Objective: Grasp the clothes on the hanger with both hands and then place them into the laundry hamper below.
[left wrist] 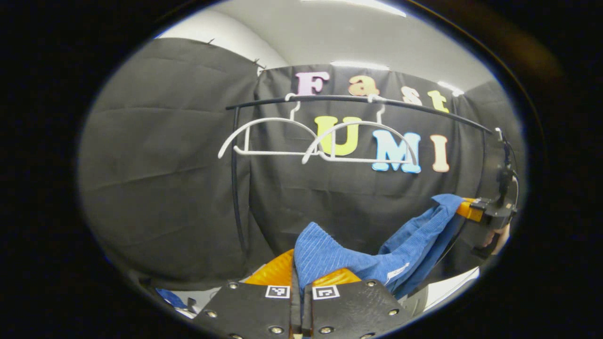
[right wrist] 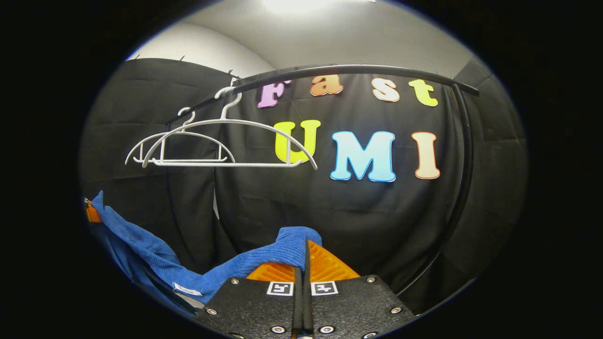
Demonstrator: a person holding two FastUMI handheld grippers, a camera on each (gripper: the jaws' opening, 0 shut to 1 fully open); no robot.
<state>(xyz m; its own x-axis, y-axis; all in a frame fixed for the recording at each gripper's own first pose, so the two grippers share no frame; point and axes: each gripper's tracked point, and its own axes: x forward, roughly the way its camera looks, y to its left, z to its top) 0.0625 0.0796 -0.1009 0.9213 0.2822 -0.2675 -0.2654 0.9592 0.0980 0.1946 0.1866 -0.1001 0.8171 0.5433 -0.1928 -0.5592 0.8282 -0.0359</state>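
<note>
Both grippers, left (left wrist: 297, 278) and right (right wrist: 304, 263), pinch the blue ribbed cloth garment (left wrist: 377, 254) slung between them below 2 bare white hangers (left wrist: 282, 136); lower both together, keeping your grip until the hamper.

Two bare hangers (right wrist: 221, 146) hang from the rail (right wrist: 358, 70) overhead, with open air beneath them down to the cloth (left wrist: 377, 254). The cloth spans the gap between the left gripper (left wrist: 301, 278) and right gripper (right wrist: 304, 263), blocking passage there. The rail's upright (right wrist: 464, 179) bounds the right side.
</note>
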